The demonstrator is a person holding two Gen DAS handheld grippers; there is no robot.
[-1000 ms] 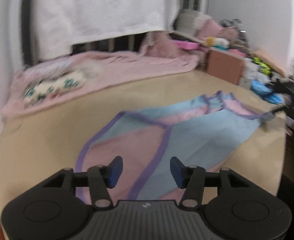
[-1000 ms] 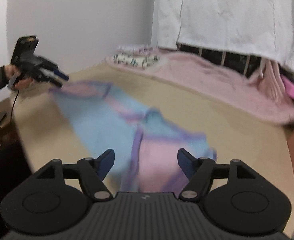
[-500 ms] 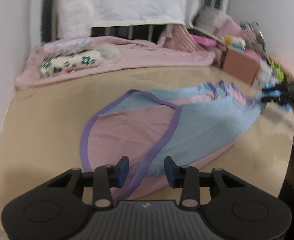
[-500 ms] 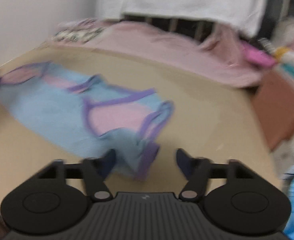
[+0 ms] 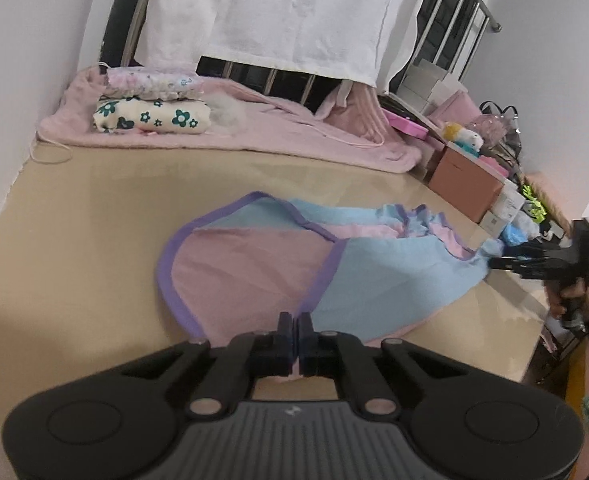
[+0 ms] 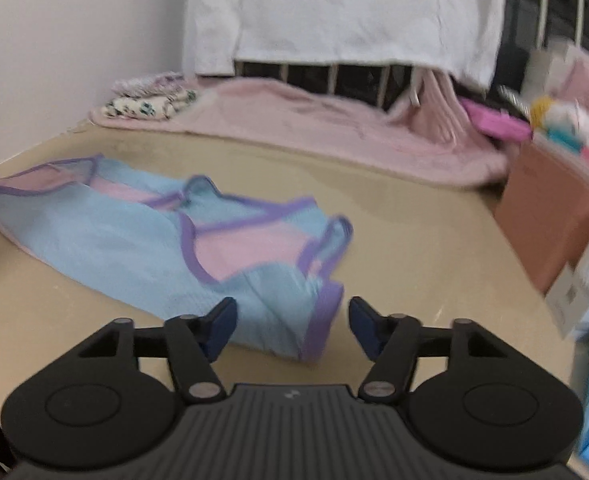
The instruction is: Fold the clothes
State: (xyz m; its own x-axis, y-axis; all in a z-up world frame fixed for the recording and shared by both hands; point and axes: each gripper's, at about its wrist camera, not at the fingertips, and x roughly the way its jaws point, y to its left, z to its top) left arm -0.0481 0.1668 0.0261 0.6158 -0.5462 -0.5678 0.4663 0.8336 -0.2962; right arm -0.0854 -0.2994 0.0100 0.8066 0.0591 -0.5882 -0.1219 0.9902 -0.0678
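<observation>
My left gripper (image 5: pixel 296 326) tilts down over the near hem of the garment (image 5: pixel 278 264), which lies spread on the tan bed (image 5: pixel 74 240) in front of the pink blanket (image 5: pixel 254 128). Its jaws have just closed and now meet; I think they pinch the purple-trimmed edge, though the cloth is hard to see between them. My right gripper (image 6: pixel 292 320) also angles down at the garment's other end (image 6: pixel 286 312). Its jaws have just been narrowing but stand apart, the bunched corner between them, untouched.
</observation>
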